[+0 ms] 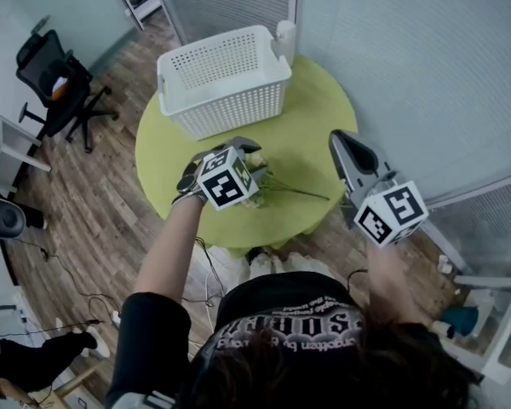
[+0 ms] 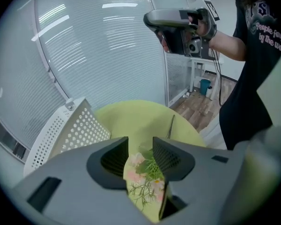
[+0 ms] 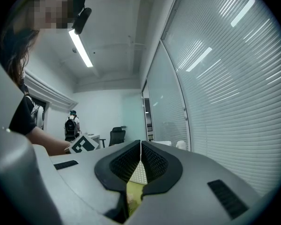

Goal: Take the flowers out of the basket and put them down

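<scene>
A sprig of pink flowers with green leaves lies on the round green table, its thin stem running to the right. My left gripper hovers just above the blooms, pointing steeply down. In the left gripper view its jaws stand apart, and the flowers show through the gap on the table below, free of the pads. The white perforated basket stands at the table's far side and looks empty; it is also in view as the basket. My right gripper is held level, off to the right, jaws closed together on nothing.
Glass partitions with blinds run close behind and right of the table. A white bottle-like object stands behind the basket. A black office chair is at the far left, and a white stand at the right. A person with a backpack stands far off.
</scene>
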Demonstrator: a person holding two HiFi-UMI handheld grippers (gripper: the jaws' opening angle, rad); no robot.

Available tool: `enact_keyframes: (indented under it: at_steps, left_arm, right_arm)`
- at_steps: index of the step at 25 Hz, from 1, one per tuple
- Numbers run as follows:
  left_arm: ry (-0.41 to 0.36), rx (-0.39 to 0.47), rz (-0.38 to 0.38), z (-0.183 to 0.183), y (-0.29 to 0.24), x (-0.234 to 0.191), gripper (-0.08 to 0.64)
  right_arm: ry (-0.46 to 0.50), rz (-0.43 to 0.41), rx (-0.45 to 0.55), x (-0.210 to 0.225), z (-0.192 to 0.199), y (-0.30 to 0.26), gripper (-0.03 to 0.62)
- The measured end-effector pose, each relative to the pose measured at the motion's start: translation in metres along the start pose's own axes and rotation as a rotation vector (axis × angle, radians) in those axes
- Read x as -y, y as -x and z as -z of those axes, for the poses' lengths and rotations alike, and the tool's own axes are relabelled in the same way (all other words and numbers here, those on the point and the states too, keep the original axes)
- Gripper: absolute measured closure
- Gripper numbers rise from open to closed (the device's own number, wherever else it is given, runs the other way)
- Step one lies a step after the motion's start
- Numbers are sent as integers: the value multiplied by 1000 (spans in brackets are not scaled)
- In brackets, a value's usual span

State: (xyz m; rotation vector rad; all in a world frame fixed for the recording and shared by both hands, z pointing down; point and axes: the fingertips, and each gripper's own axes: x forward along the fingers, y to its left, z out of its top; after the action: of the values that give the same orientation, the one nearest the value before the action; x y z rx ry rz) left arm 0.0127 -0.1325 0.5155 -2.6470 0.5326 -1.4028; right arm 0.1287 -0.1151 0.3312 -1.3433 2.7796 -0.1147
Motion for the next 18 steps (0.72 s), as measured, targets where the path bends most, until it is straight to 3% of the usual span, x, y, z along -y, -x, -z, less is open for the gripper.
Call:
enact_keyframes:
  at_steps: [10, 12, 18]
  left_arm:
    - [88, 171, -109, -26, 41, -17, 488]
    - [133, 232, -153, -36, 55, -25, 539]
    - [224, 398, -236, -66, 95, -34, 555]
  right_arm:
    - [3, -31, -4, -8, 1, -9, 563]
    - [4, -36, -9, -9, 2, -12, 563]
    - [12, -58, -19, -17, 4, -21, 563]
